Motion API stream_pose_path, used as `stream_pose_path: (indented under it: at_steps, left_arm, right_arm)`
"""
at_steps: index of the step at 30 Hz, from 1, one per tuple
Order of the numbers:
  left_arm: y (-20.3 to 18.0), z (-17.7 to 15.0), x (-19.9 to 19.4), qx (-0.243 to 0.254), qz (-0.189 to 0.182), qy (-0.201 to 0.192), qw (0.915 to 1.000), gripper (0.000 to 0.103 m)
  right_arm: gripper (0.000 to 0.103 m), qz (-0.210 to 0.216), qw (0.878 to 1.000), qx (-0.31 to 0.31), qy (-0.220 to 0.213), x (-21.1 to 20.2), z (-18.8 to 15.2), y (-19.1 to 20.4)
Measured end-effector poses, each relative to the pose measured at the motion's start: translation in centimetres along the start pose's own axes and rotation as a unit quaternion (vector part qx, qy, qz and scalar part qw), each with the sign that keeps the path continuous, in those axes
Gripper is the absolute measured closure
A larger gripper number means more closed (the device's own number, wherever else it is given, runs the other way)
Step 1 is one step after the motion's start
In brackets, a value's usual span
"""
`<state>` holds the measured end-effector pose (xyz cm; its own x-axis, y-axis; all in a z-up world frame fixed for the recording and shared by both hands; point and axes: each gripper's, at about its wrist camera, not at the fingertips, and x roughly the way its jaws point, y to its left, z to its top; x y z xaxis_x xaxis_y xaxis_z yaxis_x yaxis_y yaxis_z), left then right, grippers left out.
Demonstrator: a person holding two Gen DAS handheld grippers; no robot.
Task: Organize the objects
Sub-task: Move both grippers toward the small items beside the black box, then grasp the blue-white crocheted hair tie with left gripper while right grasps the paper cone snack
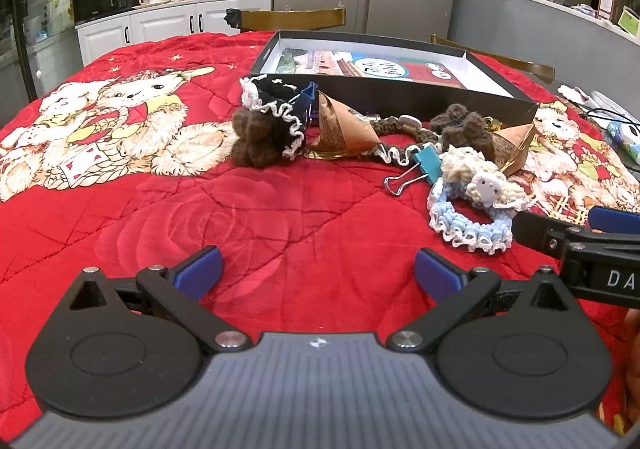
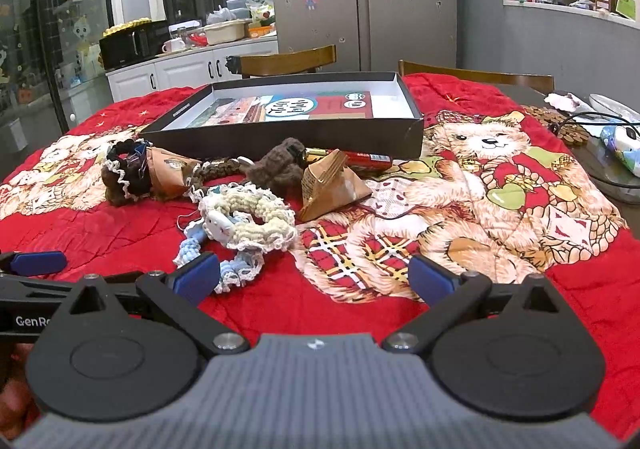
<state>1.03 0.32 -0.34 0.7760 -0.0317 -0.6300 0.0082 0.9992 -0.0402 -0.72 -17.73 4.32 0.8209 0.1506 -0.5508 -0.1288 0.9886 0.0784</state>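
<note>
A pile of small items lies on the red quilt in front of a black shallow box (image 1: 400,97) (image 2: 280,137). It holds a black-and-white crochet scrunchie with brown yarn (image 1: 276,121) (image 2: 124,173), a blue-and-white crochet scrunchie (image 1: 476,201) (image 2: 240,225), brown paper packets (image 1: 344,125) (image 2: 332,185), a blue binder clip (image 1: 424,165) and a red tube (image 2: 368,159). My left gripper (image 1: 318,275) is open and empty over the quilt, near of the pile. My right gripper (image 2: 314,277) is open and empty, its left pad touching the blue scrunchie's edge.
Wooden chairs (image 1: 292,19) (image 2: 476,75) stand behind the table. Cables and a packet (image 2: 616,145) lie at the table's right edge. A kitchen counter (image 2: 192,61) and grey cabinets are in the background. The right gripper's finger (image 1: 576,237) shows in the left wrist view.
</note>
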Motion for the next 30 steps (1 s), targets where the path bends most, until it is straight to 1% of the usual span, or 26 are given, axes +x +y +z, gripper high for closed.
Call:
stream_pose_path:
  at_steps: [3,7,10,12,14,18,19,22,24,25,26,27,30]
  left_arm:
    - [-0.1,0.1,0.0,0.005,-0.001,0.004,1.0000,0.000]
    - [-0.1,0.0,-0.1,0.003,-0.012,0.000,0.9999,0.000]
    - [0.0,0.0,-0.4,0.000,-0.036,-0.008,0.9993,0.001]
    - [0.0,-0.1,-0.7,0.002,-0.068,-0.014,0.9976,0.001]
    - [-0.3,-0.3,-1.0,0.001,-0.087,-0.024,0.9959,0.002]
    - [-1.2,-0.4,-1.5,0.001,-0.115,-0.038,0.9927,0.007]
    - [-1.4,-0.4,-1.5,-0.003,-0.118,-0.042,0.9921,0.009]
    - [-1.9,-0.3,-1.6,-0.014,-0.128,-0.044,0.9908,0.010]
    - [-2.1,-0.1,-1.4,-0.024,-0.131,-0.041,0.9902,0.014]
    - [-2.2,0.0,-1.2,-0.030,-0.131,-0.039,0.9902,0.018]
    - [-2.3,0.1,-1.0,-0.035,-0.129,-0.040,0.9902,0.019]
    - [-2.4,0.2,-0.9,-0.035,-0.126,-0.039,0.9906,0.019]
    - [-3.2,0.5,-0.4,-0.024,-0.121,-0.039,0.9916,0.027]
  right_arm:
    - [0.000,-0.001,1.000,0.002,-0.002,0.0,0.0,0.0]
    - [0.000,-0.004,1.000,0.003,-0.012,-0.3,0.2,-0.3]
    - [0.000,-0.010,1.000,0.002,-0.024,-0.6,0.5,-0.5]
    - [0.000,-0.012,1.000,-0.002,-0.027,-0.7,0.7,-0.7]
    - [0.000,-0.012,0.999,-0.005,-0.029,-0.6,1.0,-0.9]
    - [0.000,-0.006,1.000,-0.004,-0.030,-0.4,1.8,-1.6]
    - [0.000,-0.005,1.000,-0.003,-0.031,-0.3,2.0,-1.8]
    - [0.000,0.000,0.999,-0.002,-0.036,0.0,2.6,-2.3]
    - [0.000,0.002,0.999,-0.006,-0.042,0.5,3.0,-2.6]
    - [0.000,0.001,0.999,-0.007,-0.047,0.7,3.1,-2.7]
    - [0.000,0.002,0.999,-0.008,-0.051,1.1,3.2,-2.9]
    - [0.000,0.004,0.999,-0.010,-0.051,1.5,3.2,-3.0]
    - [0.000,0.021,0.999,-0.002,-0.031,2.8,3.3,-3.8]
